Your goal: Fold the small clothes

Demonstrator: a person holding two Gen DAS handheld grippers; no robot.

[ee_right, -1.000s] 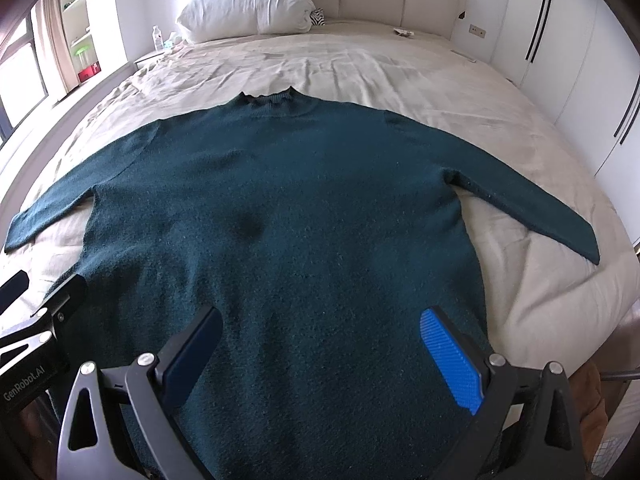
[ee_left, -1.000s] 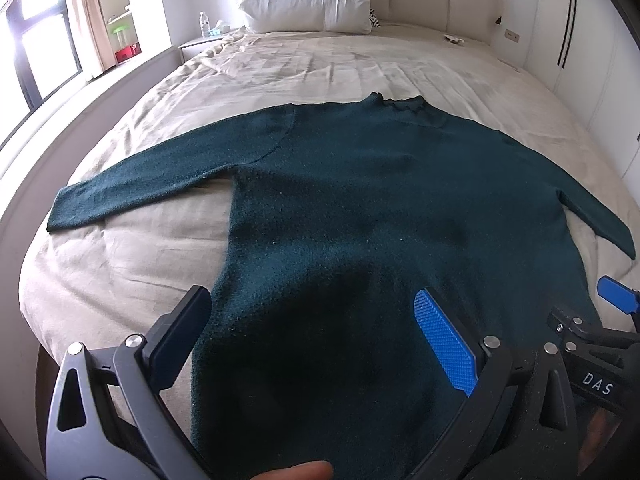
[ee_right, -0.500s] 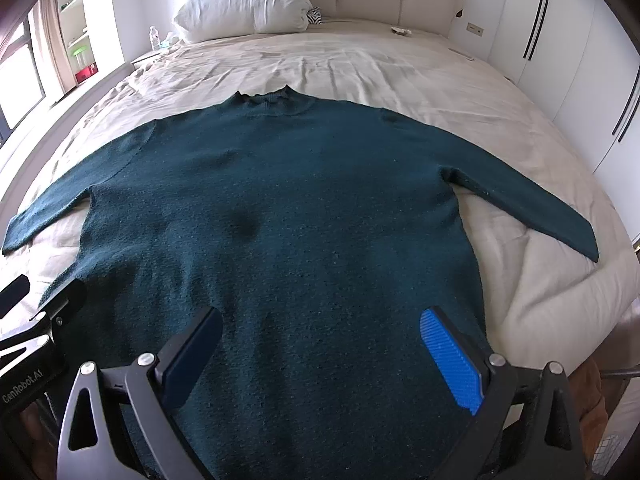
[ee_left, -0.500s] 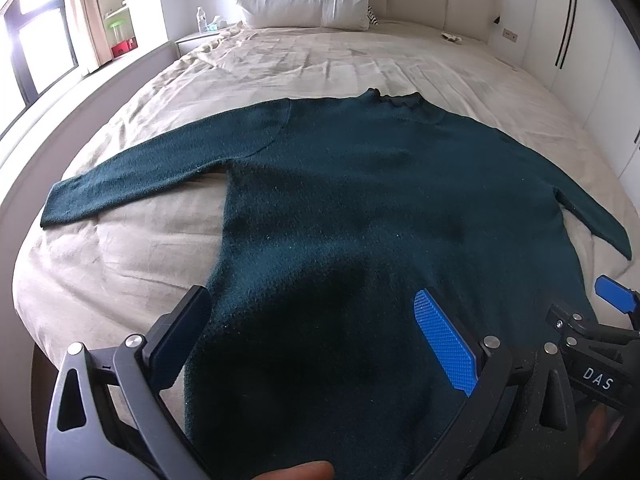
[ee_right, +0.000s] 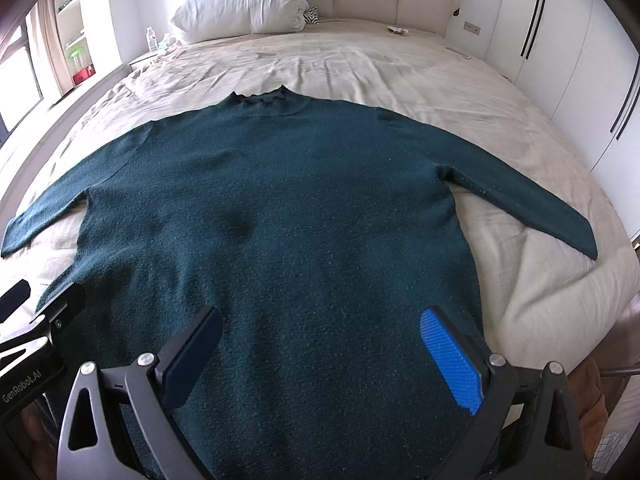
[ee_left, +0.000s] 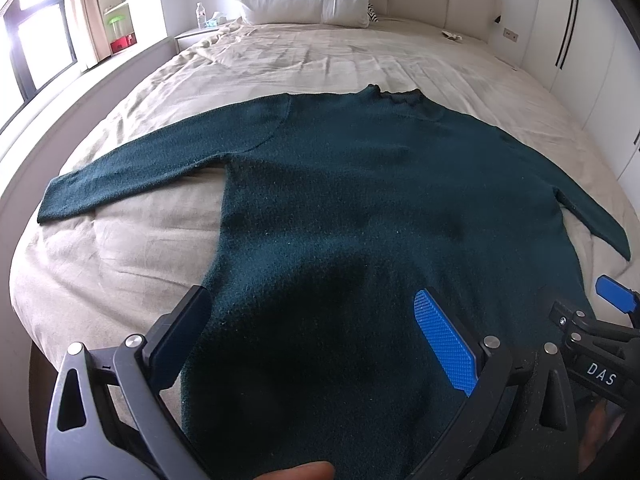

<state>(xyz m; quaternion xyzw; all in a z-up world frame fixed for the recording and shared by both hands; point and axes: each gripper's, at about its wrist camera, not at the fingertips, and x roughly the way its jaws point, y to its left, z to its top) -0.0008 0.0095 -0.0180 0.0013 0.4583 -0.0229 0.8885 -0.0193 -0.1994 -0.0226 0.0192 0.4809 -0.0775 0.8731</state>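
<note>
A dark green long-sleeved sweater (ee_left: 360,184) lies flat on the bed, collar towards the pillow, both sleeves spread out sideways; it also shows in the right wrist view (ee_right: 280,208). My left gripper (ee_left: 312,312) is open and empty, above the sweater's lower left part near the hem. My right gripper (ee_right: 320,328) is open and empty, above the lower right part of the hem. The right gripper also shows at the right edge of the left wrist view (ee_left: 592,344), and the left one at the left edge of the right wrist view (ee_right: 36,328).
The bed (ee_left: 360,52) has a beige wrinkled cover. A white pillow (ee_right: 244,0) leans on the headboard. A water bottle (ee_left: 201,14) stands on a side shelf at far left. White wardrobes (ee_right: 560,40) line the right side.
Both grippers have drawn back and risen slightly, so the sweater sits a little farther away in both views. The jaws stay open and the sweater has not moved.
</note>
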